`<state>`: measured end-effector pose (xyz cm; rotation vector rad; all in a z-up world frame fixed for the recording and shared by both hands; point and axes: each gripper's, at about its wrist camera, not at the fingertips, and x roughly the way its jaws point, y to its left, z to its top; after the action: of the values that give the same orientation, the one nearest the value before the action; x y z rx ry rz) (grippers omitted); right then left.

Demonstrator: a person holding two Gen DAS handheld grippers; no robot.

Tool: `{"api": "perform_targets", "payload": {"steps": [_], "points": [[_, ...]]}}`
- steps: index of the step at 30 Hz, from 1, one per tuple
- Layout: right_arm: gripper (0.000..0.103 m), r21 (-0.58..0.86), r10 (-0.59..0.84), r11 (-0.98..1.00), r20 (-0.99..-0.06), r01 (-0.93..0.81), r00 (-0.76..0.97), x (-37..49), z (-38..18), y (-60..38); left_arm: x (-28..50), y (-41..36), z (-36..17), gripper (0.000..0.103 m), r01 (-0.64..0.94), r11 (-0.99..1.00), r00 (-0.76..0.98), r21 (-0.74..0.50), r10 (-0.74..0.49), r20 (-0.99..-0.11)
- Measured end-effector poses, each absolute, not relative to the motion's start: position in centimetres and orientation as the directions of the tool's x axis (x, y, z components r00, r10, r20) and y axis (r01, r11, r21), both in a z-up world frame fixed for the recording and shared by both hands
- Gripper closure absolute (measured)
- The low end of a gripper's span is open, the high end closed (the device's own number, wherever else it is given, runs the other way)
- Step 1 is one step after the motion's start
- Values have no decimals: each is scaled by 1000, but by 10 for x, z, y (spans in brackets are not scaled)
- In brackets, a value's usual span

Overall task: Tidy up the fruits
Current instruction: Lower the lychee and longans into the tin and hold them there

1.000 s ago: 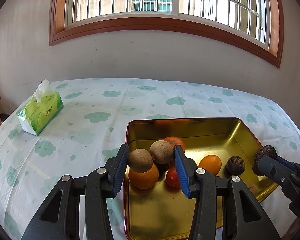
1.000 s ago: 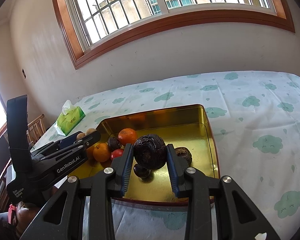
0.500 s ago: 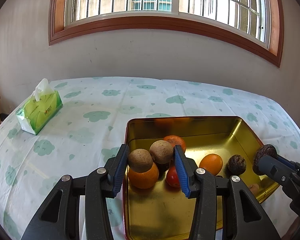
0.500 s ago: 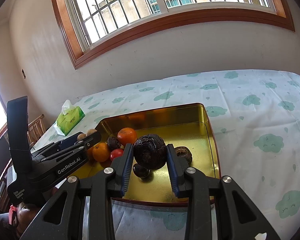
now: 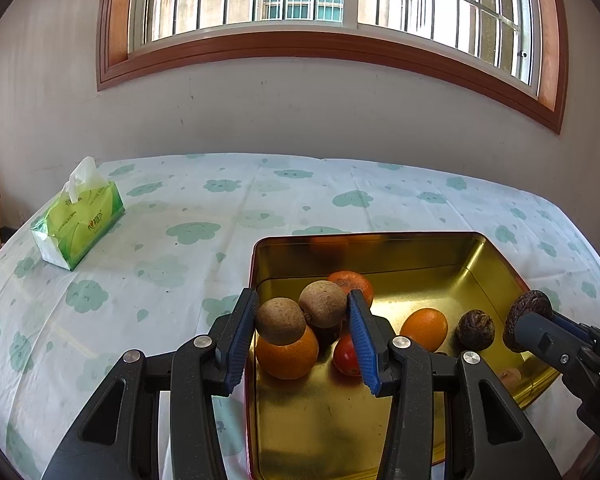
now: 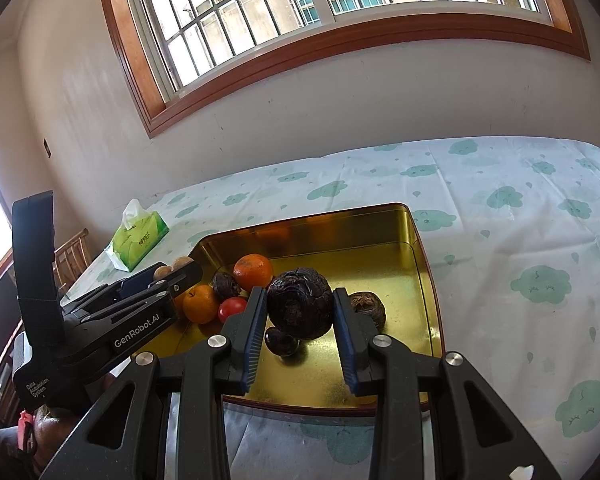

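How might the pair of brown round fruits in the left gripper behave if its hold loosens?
The two brown fruits sit side by side between the left gripper, so either could slip. Being round, they would likely roll in the gold tin.

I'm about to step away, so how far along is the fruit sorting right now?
Mostly done: oranges, a tomato and dark fruits lie in the gold tin. In hand: left gripper holds two brown fruits, right gripper a dark wrinkled fruit. Left: releasing them.

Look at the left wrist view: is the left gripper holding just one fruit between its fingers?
No: the left gripper clamps two brown round fruits side by side, above the gold tray.
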<state>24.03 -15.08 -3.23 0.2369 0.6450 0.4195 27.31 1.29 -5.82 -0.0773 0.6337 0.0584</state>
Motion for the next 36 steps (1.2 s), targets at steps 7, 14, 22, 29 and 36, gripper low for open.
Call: {"api": "perform_targets", "payload": {"steps": [7,14,22,29,36], "points": [[72,340,449,890,-531,-304,719,241,-34,-150,274,13,-60,57,-78,995,804,-56,29,-594],[72,343,450,889,-534,-303,715,243,-36,-149,274,13,-60,57,-78,995,804,-55,30,-594],[72,343,452,888,-534,-305,715,244,-36,-149,275,13,-60,57,-76,996,803,-55,29,-595],[72,345,454,887,-534,-306,713,246,-35,-149,276,13,-61,57,-78,996,803,-54,30,-595],[72,347,455,886,-538,-306,709,250,-36,-147,277,16,-66,56,-96,994,805,-51,48,-591]]}}
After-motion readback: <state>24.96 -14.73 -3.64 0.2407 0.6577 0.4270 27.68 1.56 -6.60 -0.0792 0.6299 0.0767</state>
